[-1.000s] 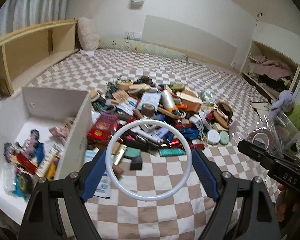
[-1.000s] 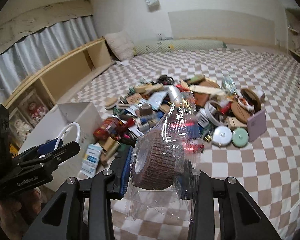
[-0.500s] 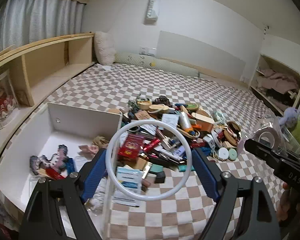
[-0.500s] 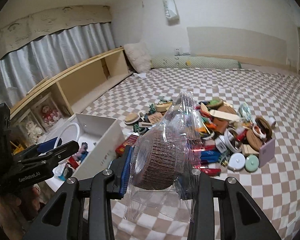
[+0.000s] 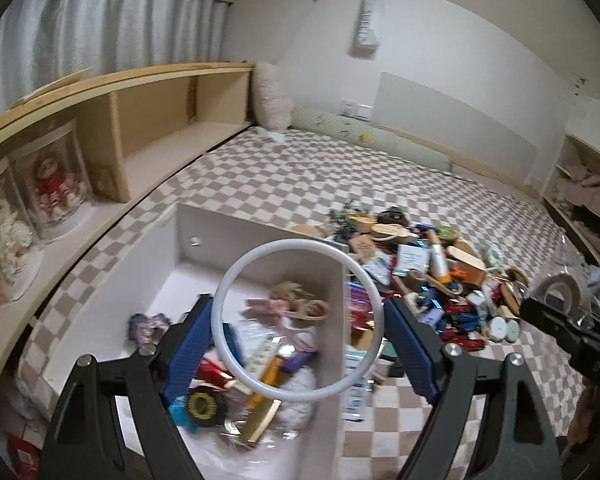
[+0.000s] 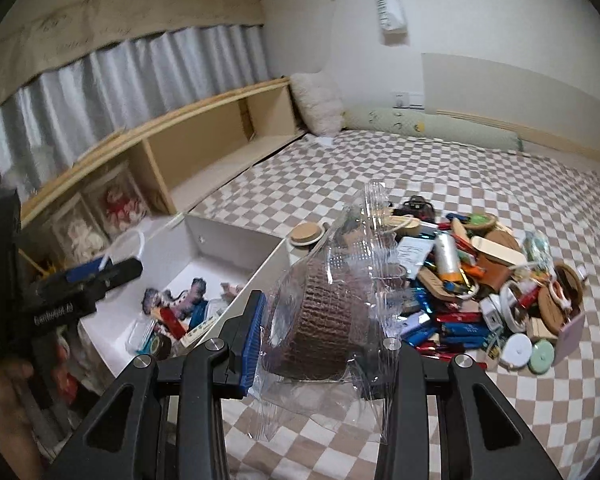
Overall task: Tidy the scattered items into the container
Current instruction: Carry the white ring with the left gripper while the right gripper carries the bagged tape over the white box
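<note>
My left gripper [image 5: 298, 322] is shut on a white plastic ring [image 5: 225, 292] and holds it above the white open box [image 5: 236, 236], which has several small items in it. My right gripper [image 6: 320, 316] is shut on a brown roll wrapped in a clear plastic bag [image 6: 320, 312], held above the checkered bed beside the box [image 6: 236, 240]. The pile of scattered items [image 6: 480, 280] lies right of the box; it also shows in the left wrist view [image 5: 432, 276]. The left gripper [image 6: 88, 276] shows at left in the right wrist view, the right gripper [image 5: 556, 312] at right in the left.
A checkered bedspread [image 5: 340, 172] covers the surface. A wooden shelf [image 5: 148, 120] with cased dolls [image 5: 56, 184] runs along the left. A fluffy pillow [image 5: 272, 100] and a bolster [image 5: 372, 140] lie at the far end. Another shelf with clothes [image 5: 588, 196] stands at right.
My left gripper has moved left with the ring, from above the pile to above the box. My right gripper has also swung left with the bagged roll, nearer the box.
</note>
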A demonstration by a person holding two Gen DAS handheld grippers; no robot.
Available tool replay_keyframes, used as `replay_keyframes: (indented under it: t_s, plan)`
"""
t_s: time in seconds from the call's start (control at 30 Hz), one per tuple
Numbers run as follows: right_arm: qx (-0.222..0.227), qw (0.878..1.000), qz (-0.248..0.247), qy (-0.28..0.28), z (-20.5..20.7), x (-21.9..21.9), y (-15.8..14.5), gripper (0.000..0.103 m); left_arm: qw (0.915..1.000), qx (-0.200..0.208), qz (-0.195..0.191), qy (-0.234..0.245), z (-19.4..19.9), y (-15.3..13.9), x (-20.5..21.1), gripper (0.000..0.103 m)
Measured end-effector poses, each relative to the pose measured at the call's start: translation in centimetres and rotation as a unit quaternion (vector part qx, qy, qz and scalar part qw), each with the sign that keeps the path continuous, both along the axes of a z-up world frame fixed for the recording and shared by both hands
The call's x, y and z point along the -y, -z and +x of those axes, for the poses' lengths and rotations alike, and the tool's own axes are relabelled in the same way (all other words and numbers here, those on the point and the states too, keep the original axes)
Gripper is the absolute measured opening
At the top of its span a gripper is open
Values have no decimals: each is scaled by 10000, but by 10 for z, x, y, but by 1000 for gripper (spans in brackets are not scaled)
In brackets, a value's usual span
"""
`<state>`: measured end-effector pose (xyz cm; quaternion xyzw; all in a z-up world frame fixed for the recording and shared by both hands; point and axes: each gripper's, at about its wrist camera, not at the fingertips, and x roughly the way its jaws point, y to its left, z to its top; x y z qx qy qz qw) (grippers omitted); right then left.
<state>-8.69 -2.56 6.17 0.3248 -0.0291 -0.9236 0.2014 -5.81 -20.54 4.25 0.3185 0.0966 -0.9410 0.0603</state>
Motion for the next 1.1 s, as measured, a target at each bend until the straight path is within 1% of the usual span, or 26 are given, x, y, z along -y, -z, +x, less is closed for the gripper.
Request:
replay_keyframes:
  t_s: [0.2, 0.3, 0.43, 0.5, 0.63, 0.8, 0.9, 1.07, 1.1]
  plan:
    - [70, 9992, 106, -370, -14, 40, 3, 38, 9993, 265, -57, -270, -11, 8, 43, 84]
    - [100, 9981, 179, -584, -21, 59, 4, 38, 9986, 442, 10, -288, -21, 14, 62, 84]
    - [199, 9960, 176, -852, -31, 84, 8, 38, 9970, 722, -48, -277, -36, 23, 75, 84]
    - [296, 9947, 156, -976, -35, 94, 10, 38, 9958, 884, -42, -234, -43, 31, 80, 84]
    - [460, 9910, 282, -1224, -40, 119, 21, 38, 9920, 1252, 59, -161, -56, 53, 92, 84]
    - [620, 9880, 392, -1362, -46, 138, 34, 38, 9841, 1754, 106, -262, -68, 80, 107, 84]
    - [763, 9868, 356, -1382, -53, 148, 42, 38, 9812, 1901, 172, -286, -76, 88, 113, 84]
    - [959, 9846, 349, -1423, -64, 162, 53, 38, 9791, 1997, 118, -372, -87, 94, 120, 85]
    - [991, 9841, 357, -1433, -65, 164, 55, 38, 9788, 2006, 115, -401, -89, 96, 121, 87]
